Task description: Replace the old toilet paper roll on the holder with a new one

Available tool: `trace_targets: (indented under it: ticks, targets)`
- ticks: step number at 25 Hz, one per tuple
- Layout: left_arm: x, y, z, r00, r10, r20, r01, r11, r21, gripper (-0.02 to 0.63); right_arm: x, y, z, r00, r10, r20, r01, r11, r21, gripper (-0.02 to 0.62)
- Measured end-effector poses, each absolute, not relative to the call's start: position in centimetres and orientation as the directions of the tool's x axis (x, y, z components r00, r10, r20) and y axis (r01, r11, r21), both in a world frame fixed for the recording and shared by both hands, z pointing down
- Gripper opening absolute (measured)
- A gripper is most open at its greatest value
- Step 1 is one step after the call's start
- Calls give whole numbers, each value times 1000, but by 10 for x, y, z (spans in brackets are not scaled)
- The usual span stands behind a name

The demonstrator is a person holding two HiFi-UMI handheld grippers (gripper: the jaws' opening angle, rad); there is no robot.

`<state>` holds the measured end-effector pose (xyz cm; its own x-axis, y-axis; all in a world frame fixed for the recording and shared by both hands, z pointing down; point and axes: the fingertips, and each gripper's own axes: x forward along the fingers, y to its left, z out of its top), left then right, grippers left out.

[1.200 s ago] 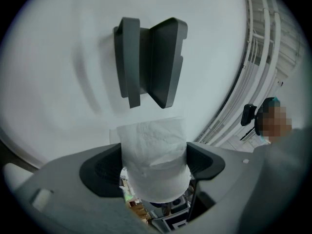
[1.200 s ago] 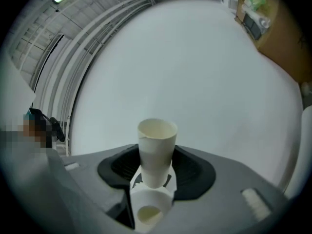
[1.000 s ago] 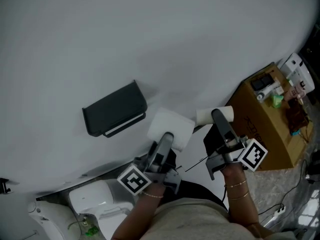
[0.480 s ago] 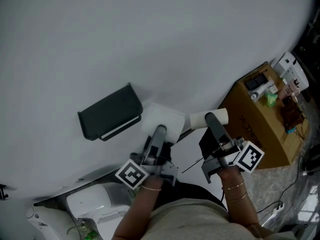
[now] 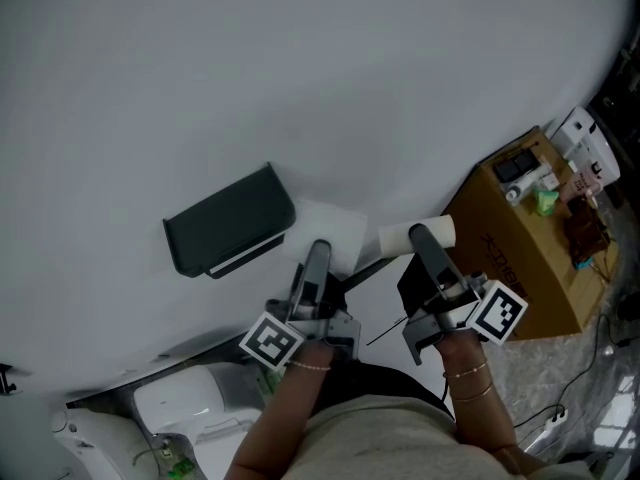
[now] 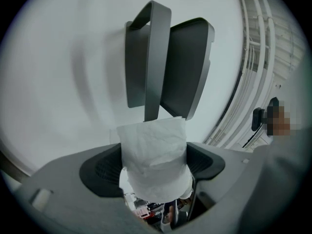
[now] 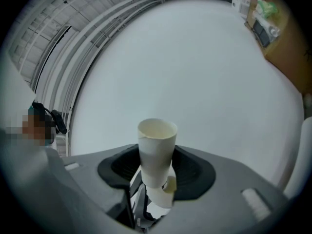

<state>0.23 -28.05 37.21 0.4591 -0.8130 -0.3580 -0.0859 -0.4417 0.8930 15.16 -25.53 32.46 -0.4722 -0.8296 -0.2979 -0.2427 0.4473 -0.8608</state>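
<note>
A dark grey paper holder (image 5: 230,220) is fixed to the white wall; in the left gripper view the holder (image 6: 168,67) fills the upper middle, with its bar toward me. My left gripper (image 5: 318,255) is shut on a full white toilet paper roll (image 5: 332,230), which sits just right of the holder. In its own view the roll (image 6: 155,160) stands between the left gripper's (image 6: 155,182) pads, right below the bar. My right gripper (image 5: 420,236) is shut on an empty cardboard tube (image 5: 412,234), held apart to the right. That tube (image 7: 157,150) stands upright in the right gripper (image 7: 156,177).
A brown cardboard box (image 5: 520,258) with small devices and bottles on top stands at the right. A white toilet (image 5: 190,403) shows at the lower left. Cables lie on the speckled floor (image 5: 560,408) at the lower right.
My left gripper has carried the white roll a little left and up, closer to the holder. The right gripper with the tube has stayed where it was.
</note>
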Motion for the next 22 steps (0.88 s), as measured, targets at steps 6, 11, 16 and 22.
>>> trace_targets:
  ticks: [6,11,16,22]
  targets:
    - [-3,-282,373,394,-834,-386,-66,-444,893,405,144,-256,323,-486,-821,-301,-234,454,-860,202]
    - [-14,-282,374,317,-860,-399,-72,-442,894,405,138,-257,328,-494,-817,-297,-218,447,-867,202]
    - [-31,-282,374,256,-871,-419,-62,-448,892,405,123,-262,332,-512,-808,-290,-209,445,-870,202]
    - [-41,-275,373,232,-878,-419,-87,-447,890,405,114,-263,332,-534,-792,-296,-190,453,-871,202]
